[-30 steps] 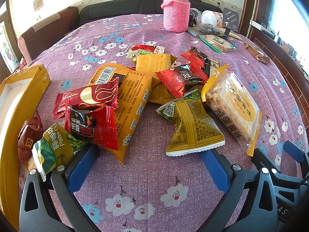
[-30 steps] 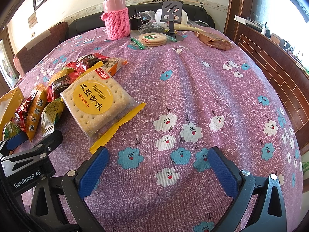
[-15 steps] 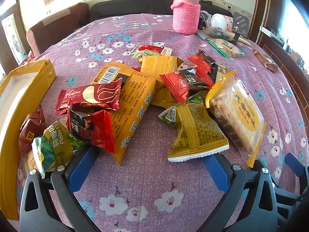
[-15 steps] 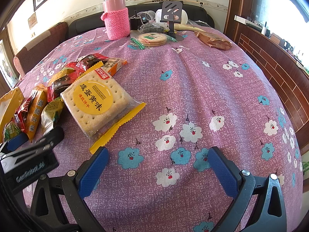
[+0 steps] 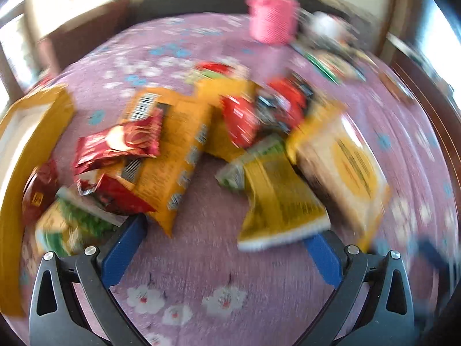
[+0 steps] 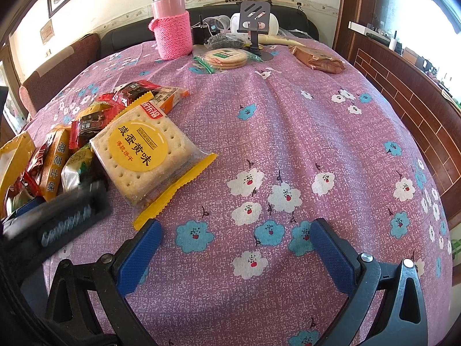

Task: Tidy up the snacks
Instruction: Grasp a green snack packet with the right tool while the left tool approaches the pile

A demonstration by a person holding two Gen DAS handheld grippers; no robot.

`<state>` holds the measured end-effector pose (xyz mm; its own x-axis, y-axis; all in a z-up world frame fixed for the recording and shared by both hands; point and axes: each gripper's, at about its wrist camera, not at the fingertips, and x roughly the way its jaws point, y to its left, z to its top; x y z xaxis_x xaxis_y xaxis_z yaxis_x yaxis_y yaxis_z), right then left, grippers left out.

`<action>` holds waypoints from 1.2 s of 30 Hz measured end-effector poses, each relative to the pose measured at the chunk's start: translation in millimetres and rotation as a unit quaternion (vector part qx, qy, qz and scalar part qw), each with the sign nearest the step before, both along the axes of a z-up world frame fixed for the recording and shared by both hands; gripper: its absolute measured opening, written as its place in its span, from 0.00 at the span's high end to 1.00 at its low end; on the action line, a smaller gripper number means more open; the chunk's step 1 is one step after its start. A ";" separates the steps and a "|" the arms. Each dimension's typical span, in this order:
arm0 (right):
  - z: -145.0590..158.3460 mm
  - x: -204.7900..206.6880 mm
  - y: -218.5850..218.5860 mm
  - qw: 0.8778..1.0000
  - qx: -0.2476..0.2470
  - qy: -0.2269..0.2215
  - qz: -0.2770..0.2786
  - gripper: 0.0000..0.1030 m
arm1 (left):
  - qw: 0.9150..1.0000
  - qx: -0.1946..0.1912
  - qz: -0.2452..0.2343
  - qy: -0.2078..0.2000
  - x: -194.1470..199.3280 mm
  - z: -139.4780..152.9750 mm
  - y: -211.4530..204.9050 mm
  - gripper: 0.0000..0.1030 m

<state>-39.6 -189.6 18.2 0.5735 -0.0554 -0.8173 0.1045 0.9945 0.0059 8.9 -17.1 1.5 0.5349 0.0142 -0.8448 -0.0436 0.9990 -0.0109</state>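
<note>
The left gripper (image 5: 224,245) was spread wide, its ribbed blue pads (image 5: 124,248) empty above the woven purple floral tablecloth (image 5: 201,259). Just beyond, at 12 o'clock, lay the snack pile (image 5: 201,144): crinkled foil and plastic packets, a long orange pouch (image 5: 173,155) at 11 o'clock, a yellow packet (image 5: 276,201) at 1 o'clock. A yellow cardboard tray (image 5: 28,150) stood at 9 o'clock. That view was smeared by blur; labels could not be read.

The right gripper (image 6: 233,248) was likewise spread and empty over bare cloth. Its sharper view showed the square cracker pack (image 6: 144,155) in clear wrap with a serrated yellow edge at 10 o'clock, and the left tool's dark body at 9 o'clock. Farther, at 12 o'clock, stood a pink flask (image 6: 171,26) in a knitted sleeve, round biscuits (image 6: 226,56) and a phone stand (image 6: 255,20).
</note>
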 end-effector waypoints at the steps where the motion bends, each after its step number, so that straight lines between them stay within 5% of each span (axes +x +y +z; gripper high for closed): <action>1: 0.4 -1.4 0.7 1.000 -0.003 0.000 0.008 0.00 | 1.000 -0.007 -0.018 0.012 -0.2 1.5 3.2 0.00; 12: 0.7 -1.5 2.8 0.999 0.001 0.035 0.017 0.00 | 0.999 0.004 -0.035 0.014 2.1 0.7 4.3 0.00; 15: 1.1 -5.9 3.6 0.998 0.002 0.051 0.028 0.00 | 0.998 -0.028 -0.048 0.028 -2.1 5.6 11.8 0.00; 17: 1.2 -9.5 3.6 0.998 0.003 0.055 0.031 0.00 | 0.995 -0.083 -0.057 0.016 -15.8 19.5 22.3 0.03; 22: 1.5 -22.7 2.9 0.999 0.005 0.046 0.029 0.00 | 0.983 -0.079 -0.094 -0.136 -79.6 99.5 44.2 0.03; 24: 1.5 -29.3 4.9 0.998 0.003 0.043 0.039 0.00 | 0.972 -0.080 -0.083 -0.204 -115.0 137.9 68.2 0.03; 28: 3.0 -34.7 7.6 0.997 0.001 0.060 0.052 0.01 | 0.932 -0.121 -0.069 -0.335 -176.4 200.4 131.7 0.00; 29: 5.1 -35.4 9.3 0.996 -0.004 0.069 0.048 0.05 | 0.930 -0.130 -0.068 -0.338 -177.2 206.1 142.9 0.00; 31: 12.5 -39.2 13.6 0.997 -0.003 0.068 0.041 0.20 | 0.940 -0.118 -0.048 -0.316 -169.1 209.8 162.6 0.00; 34: 34.7 -47.5 33.1 0.998 0.013 0.031 0.059 0.21 | 0.954 -0.080 0.003 -0.289 -157.4 192.5 193.3 0.00; 36: 47.4 -49.8 55.7 0.995 0.034 0.014 0.092 0.21 | 0.958 -0.096 0.011 -0.272 -153.0 176.5 211.0 0.02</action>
<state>-89.4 -133.9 65.6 0.5463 0.1053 -0.8309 -0.0793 0.9941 0.0739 -144.1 193.9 178.0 0.8974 -0.0979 -0.4302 0.0003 0.9752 -0.2213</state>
